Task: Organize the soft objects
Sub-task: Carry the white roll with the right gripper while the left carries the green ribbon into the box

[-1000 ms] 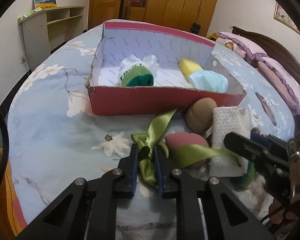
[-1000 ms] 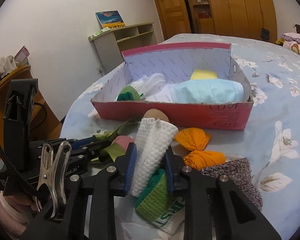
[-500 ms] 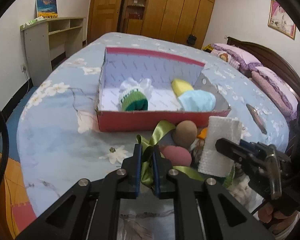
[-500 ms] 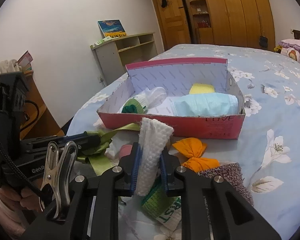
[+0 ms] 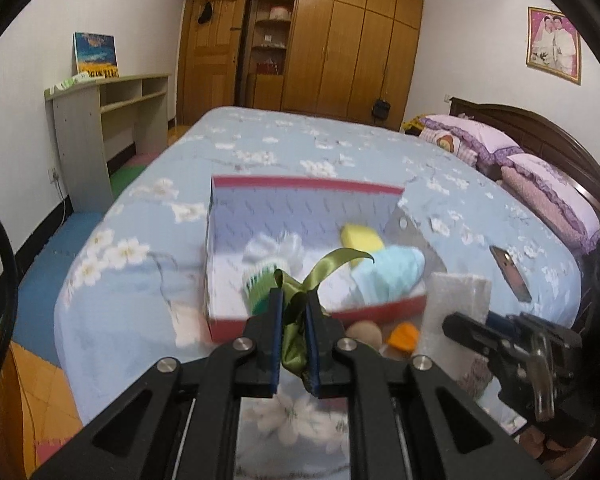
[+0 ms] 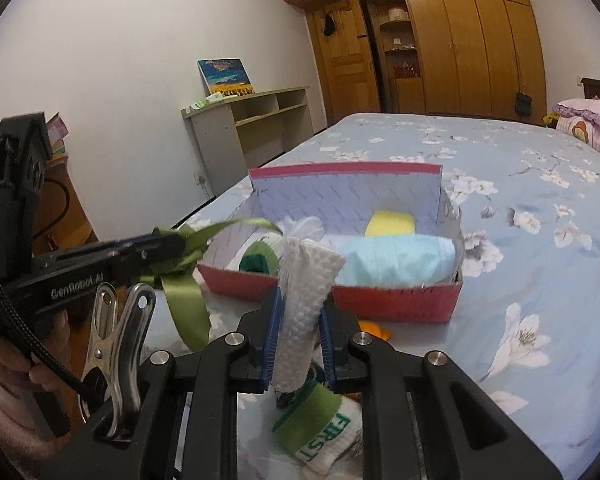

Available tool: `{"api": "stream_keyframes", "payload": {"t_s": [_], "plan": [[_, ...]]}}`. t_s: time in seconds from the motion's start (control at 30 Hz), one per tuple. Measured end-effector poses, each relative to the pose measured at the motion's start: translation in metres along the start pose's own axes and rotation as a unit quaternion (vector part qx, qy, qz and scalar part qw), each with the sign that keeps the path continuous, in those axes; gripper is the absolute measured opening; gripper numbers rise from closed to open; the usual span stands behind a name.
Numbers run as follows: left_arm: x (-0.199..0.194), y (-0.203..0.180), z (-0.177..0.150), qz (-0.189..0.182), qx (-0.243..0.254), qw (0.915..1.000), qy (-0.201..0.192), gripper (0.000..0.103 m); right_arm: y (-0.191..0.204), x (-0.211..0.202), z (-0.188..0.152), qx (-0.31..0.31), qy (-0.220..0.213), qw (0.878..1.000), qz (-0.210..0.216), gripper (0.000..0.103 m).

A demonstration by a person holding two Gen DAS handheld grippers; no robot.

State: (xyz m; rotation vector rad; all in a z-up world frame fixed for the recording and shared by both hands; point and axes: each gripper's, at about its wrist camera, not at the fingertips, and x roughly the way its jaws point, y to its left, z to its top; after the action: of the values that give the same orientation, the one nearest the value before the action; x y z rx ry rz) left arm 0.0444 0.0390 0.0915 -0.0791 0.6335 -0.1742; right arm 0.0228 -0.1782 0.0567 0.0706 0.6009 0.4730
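Rising since earlier: left gripper (image 5: pixel 293 312) clenching green ribbon (image 5: pixel 324 266), right gripper (image 6: pixel 298 320) clenching white cloth (image 6: pixel 306 280).

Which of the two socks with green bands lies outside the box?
The sock lettered FIRST, on the bed below the right tool. The other green-banded sock lies inside the red box.

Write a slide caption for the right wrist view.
Right tongs grip a white waffle cloth before the red box on the bed.
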Motion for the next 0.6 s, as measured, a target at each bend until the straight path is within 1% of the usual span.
{"api": "stream_keyframes", "payload": {"t_s": [0.1,0.3,0.4,0.5,0.6], "plan": [[0.004,-0.002,0.013,0.004,0.005,0.9999,-0.012,0.011,-0.002,0.0,0.007,-0.006,-0.002,1.0,-0.007,0.02],[0.024,-0.007,0.036,0.002,0.005,0.9998,-0.019,0.011,-0.008,0.003,0.016,-0.014,-0.003,1.0,-0.016,0.02],[0.037,-0.009,0.044,0.002,0.006,0.9996,-0.027,0.011,-0.014,0.006,0.02,-0.014,-0.002,1.0,-0.021,0.02],[0.052,-0.013,0.048,0.014,0.017,0.9989,-0.042,0.011,-0.02,0.009,0.023,-0.015,0.0,1.0,-0.027,0.02],[0.068,-0.015,0.051,0.015,0.019,0.9988,-0.043,0.011,-0.025,0.011,0.025,-0.014,0.003,0.999,-0.033,0.02]]}}
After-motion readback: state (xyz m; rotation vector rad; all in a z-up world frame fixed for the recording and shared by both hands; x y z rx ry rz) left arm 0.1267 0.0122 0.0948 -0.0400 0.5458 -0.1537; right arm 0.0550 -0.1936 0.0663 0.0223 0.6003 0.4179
